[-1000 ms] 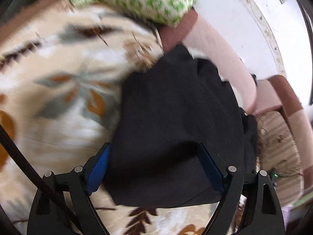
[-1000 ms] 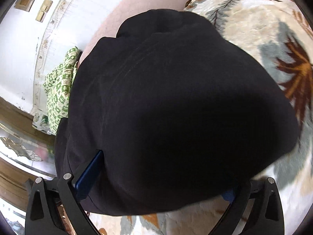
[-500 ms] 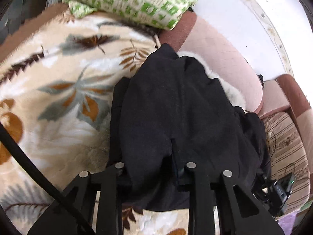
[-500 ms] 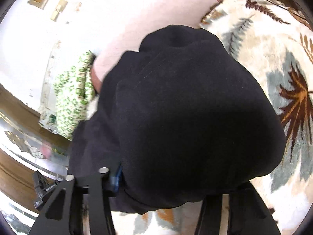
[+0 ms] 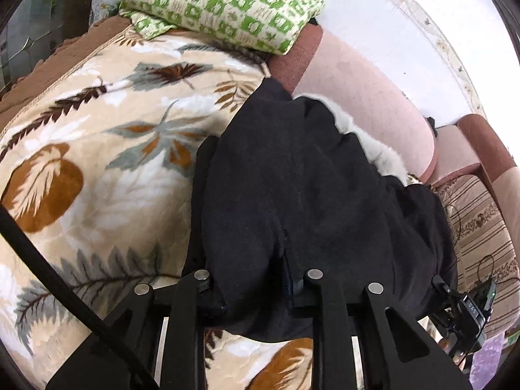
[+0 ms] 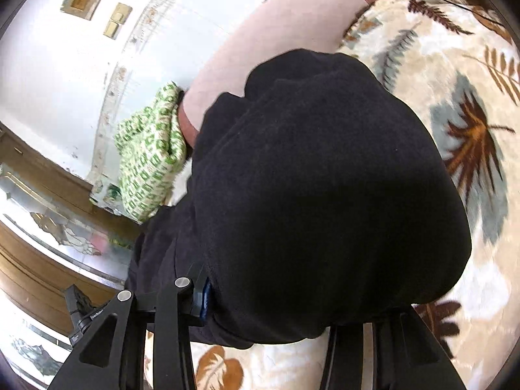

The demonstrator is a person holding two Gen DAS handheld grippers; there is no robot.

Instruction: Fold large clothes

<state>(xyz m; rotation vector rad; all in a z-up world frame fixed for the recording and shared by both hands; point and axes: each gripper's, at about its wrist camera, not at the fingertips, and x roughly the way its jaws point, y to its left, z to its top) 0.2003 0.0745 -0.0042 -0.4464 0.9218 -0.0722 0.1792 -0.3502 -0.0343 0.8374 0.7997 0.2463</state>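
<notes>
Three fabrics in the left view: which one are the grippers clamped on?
The black garment. The left gripper pinches its near edge; the green checked cloth and the leaf-print blanket lie untouched.

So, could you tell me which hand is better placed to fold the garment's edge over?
Probably left: the left gripper is pinched tight on the black garment; the right gripper, jaws closing, holds a thick bunch.

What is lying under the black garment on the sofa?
The leaf-patterned blanket lies under the black garment; white fur shows behind it. Whatever lies beneath its middle is covered.
</notes>
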